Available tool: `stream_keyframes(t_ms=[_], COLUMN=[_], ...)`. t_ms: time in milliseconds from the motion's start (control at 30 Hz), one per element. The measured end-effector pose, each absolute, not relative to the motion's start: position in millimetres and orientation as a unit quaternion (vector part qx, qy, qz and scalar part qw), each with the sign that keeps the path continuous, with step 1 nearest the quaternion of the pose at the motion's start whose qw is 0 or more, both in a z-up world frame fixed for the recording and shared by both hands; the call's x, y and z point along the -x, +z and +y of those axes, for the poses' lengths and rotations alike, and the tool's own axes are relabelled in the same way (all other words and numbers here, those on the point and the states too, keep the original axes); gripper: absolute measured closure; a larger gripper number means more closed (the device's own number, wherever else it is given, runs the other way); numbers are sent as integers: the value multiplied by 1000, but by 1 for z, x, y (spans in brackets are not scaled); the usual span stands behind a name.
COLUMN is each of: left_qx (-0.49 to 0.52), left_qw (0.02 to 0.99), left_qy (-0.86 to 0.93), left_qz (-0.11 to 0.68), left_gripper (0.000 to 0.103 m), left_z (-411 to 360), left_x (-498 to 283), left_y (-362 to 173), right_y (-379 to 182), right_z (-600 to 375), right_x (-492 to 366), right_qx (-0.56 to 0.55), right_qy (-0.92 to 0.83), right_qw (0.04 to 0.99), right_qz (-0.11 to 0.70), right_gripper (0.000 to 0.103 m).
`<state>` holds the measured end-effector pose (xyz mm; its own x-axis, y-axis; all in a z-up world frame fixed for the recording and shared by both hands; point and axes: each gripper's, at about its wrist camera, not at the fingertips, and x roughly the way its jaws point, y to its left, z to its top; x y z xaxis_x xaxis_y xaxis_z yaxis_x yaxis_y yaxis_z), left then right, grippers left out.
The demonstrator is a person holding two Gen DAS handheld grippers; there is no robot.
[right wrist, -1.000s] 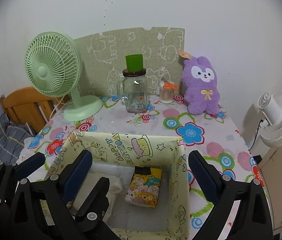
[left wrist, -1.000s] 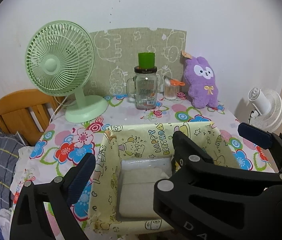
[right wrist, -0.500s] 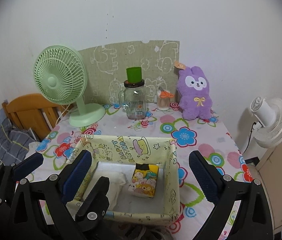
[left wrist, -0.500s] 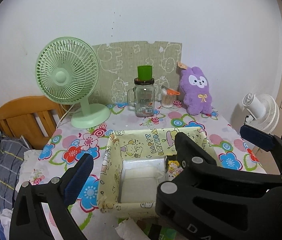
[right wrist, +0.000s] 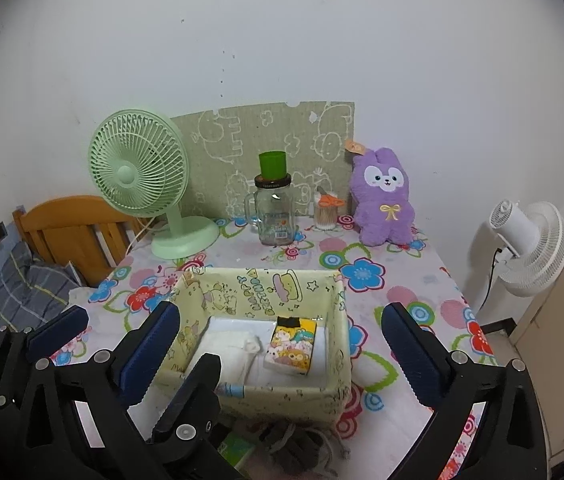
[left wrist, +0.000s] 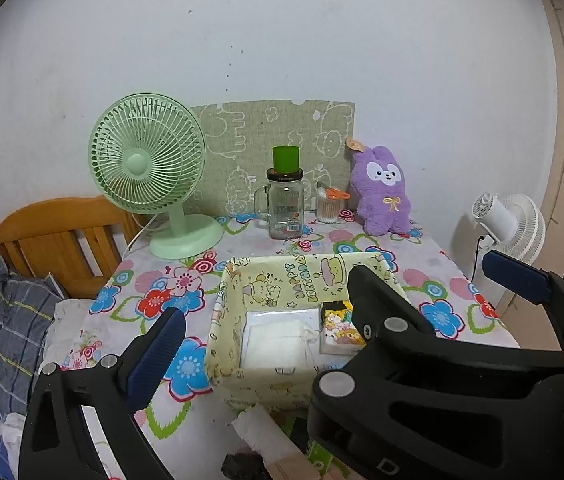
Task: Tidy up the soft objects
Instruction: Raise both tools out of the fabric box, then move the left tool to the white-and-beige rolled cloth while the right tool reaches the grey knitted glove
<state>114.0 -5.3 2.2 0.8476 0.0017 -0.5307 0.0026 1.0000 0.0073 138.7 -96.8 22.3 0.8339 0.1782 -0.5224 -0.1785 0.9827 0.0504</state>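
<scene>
**Both grippers hang empty over a half-filled box**

The left gripper (left wrist: 333,300) and the right gripper (right wrist: 278,332) hover just in front of the yellow cartoon-print box (right wrist: 323,312), jaws spread wide, gripping and touching nothing. Inside the box lie a folded white cloth (right wrist: 226,344) at its left and a cartoon tissue pack (right wrist: 290,345) at its right, apparently sorted there side by side. More soft things wait on the flowered worktop (right wrist: 413,292) in front of the box, seemingly next: a white roll (left wrist: 260,428) and a grey knitted bundle (right wrist: 301,446). Behind the box stand a purple plush rabbit (right wrist: 382,200), a glass jar (right wrist: 274,212) and a green fan (right wrist: 138,168).
</scene>
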Motion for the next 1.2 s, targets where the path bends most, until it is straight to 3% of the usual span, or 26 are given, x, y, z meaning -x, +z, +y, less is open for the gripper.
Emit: stream_keyframes(t_ms=[1200], left_qx=[4], left_qw=[960], left_qy=[-16], left_qz=[280], left_gripper=[1], left_z=[-10], left_x=[-30], left_y=[-26], right_y=[-1], right_z=[-105], right_x=[-45], right_qx=[3], right_qy=[92], right_qw=[960], right_qz=[265], right_gripper=[1])
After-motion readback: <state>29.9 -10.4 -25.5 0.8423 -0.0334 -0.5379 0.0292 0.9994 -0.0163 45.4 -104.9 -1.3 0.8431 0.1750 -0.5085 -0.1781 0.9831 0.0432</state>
